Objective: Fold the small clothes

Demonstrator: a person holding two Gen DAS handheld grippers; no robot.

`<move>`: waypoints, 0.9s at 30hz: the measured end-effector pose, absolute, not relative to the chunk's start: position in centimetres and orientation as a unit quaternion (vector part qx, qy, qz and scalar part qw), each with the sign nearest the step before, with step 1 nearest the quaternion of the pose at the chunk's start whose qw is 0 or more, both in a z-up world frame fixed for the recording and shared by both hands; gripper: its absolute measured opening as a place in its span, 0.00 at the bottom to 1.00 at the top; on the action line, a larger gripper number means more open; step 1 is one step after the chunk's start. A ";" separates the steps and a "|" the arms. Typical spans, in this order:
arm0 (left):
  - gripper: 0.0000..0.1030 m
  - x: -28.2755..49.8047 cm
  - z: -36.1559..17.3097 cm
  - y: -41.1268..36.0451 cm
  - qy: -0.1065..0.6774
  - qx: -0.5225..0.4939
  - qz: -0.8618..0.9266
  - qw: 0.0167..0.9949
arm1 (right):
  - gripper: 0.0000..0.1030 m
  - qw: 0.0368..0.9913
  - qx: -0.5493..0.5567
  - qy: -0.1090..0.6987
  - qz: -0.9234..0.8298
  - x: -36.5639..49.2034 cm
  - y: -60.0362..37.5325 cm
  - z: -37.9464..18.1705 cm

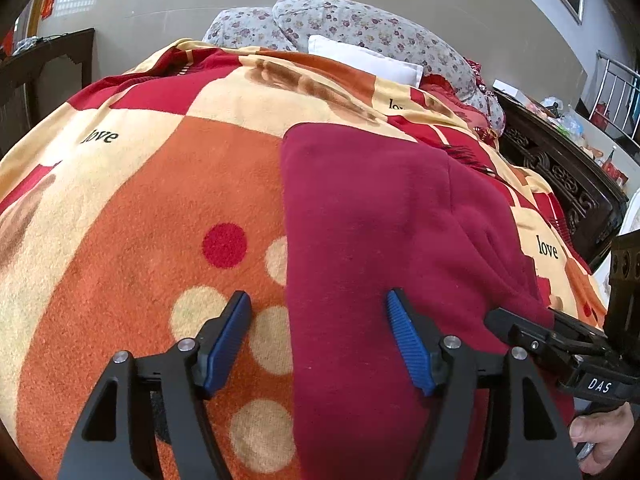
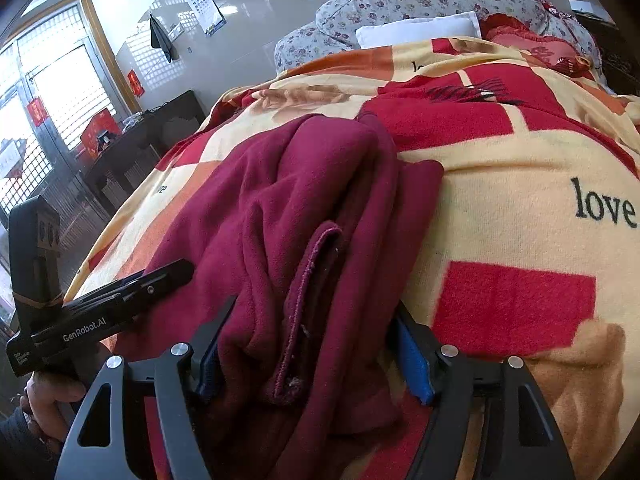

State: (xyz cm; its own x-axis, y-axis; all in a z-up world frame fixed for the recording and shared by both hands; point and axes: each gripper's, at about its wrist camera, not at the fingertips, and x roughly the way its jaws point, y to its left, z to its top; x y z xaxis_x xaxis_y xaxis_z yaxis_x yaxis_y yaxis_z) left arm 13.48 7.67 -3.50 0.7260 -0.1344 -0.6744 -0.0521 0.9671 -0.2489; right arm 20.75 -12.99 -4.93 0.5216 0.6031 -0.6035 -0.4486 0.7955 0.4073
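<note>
A dark red fleece garment (image 1: pixel 380 240) lies folded lengthwise on the patterned blanket (image 1: pixel 160 208). My left gripper (image 1: pixel 318 300) is open, low over the garment's near left edge, one finger on the blanket and one on the cloth. In the right wrist view the garment (image 2: pixel 304 208) is bunched in thick folds, with a hemmed edge (image 2: pixel 316 280) on top. My right gripper (image 2: pixel 308 344) is open wide, with the bunched cloth between its fingers. Each gripper shows in the other's view: the right (image 1: pixel 560 336) and the left (image 2: pixel 120 292).
Floral pillows (image 1: pixel 360 28) and a white pillow (image 1: pixel 368 60) lie at the bed's head. A dark carved bedside cabinet (image 1: pixel 560 168) stands right of the bed. A dark desk (image 2: pixel 136 136) stands by the window on the left.
</note>
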 end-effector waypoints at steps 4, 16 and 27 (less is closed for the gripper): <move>0.69 13.5 -3.5 7.7 0.369 -0.126 -0.022 0.920 | 0.74 0.867 0.100 0.383 0.303 20.8 -13.0 -4.9; 0.78 13.8 -3.6 7.9 0.376 -0.130 -0.016 0.917 | 0.75 0.867 0.100 0.384 0.302 20.8 -13.0 -4.9; 0.81 10.0 -0.8 8.8 0.398 -0.138 -0.081 0.903 | 0.82 0.901 0.015 0.379 0.211 17.1 -12.8 0.8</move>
State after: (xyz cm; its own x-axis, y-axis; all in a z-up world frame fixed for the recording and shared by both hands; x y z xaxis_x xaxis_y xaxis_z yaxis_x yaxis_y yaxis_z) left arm 10.04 8.78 -0.75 0.6704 -0.2570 -0.6961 0.0370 0.9485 -0.3146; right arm 17.13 -12.76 0.82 0.6238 0.3917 -0.6764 -0.3696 0.9103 0.1863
